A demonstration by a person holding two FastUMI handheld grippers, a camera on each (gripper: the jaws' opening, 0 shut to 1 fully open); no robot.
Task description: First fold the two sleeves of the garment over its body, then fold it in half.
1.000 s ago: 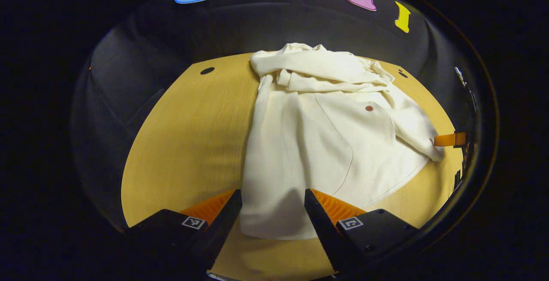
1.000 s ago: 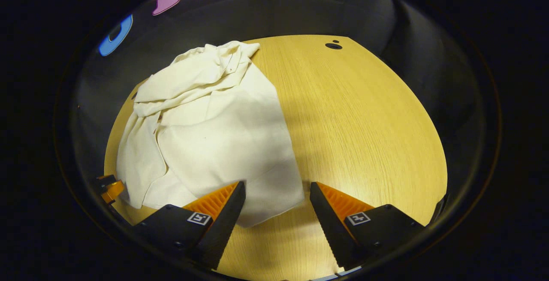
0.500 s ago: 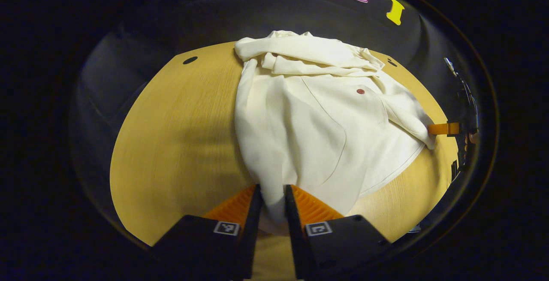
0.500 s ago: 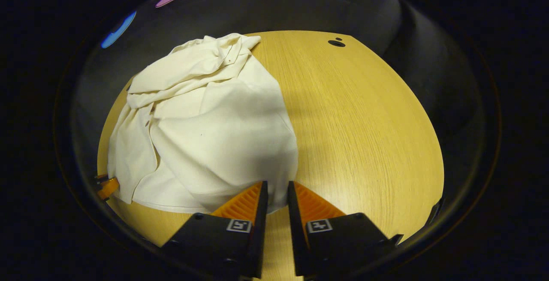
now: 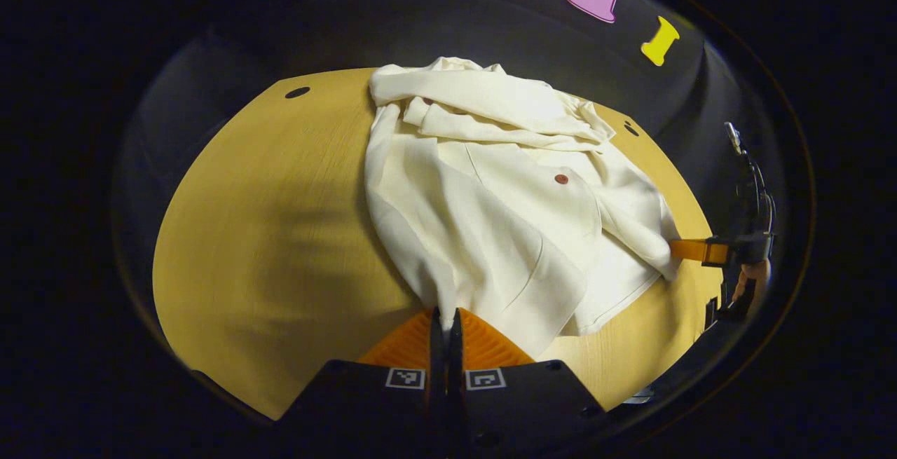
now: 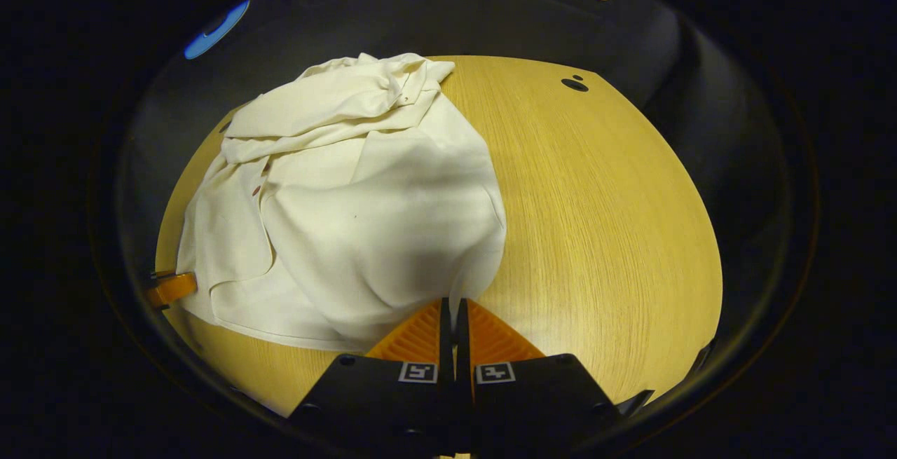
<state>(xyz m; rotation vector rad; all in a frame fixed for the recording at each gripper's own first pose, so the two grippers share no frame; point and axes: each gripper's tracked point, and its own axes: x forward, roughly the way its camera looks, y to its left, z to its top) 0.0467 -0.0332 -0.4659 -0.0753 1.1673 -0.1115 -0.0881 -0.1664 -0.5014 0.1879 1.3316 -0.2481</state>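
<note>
A cream garment (image 5: 490, 200) with a small brown button lies on the round wooden table (image 5: 266, 221), both sleeves bunched across its far end. My left gripper (image 5: 444, 319) is shut on the garment's near hem corner, lifting the cloth into a ridge. In the right gripper view the same garment (image 6: 350, 207) spreads over the table's left half, and my right gripper (image 6: 455, 308) is shut on its other near corner. The right gripper (image 5: 690, 249) also shows far right in the left gripper view, with a hand (image 5: 748, 278) behind it. The left gripper (image 6: 168, 288) peeks in at far left of the right gripper view.
The table (image 6: 603, 221) has bare wood on its right half in the right gripper view and on its left half in the left gripper view. Small dark holes (image 6: 574, 84) mark the table's far corners. Black cloth walls surround the table.
Both grippers went from wide open over the hem to fully shut on it. The near edge of the garment has been pinched up and lifted off the table.
</note>
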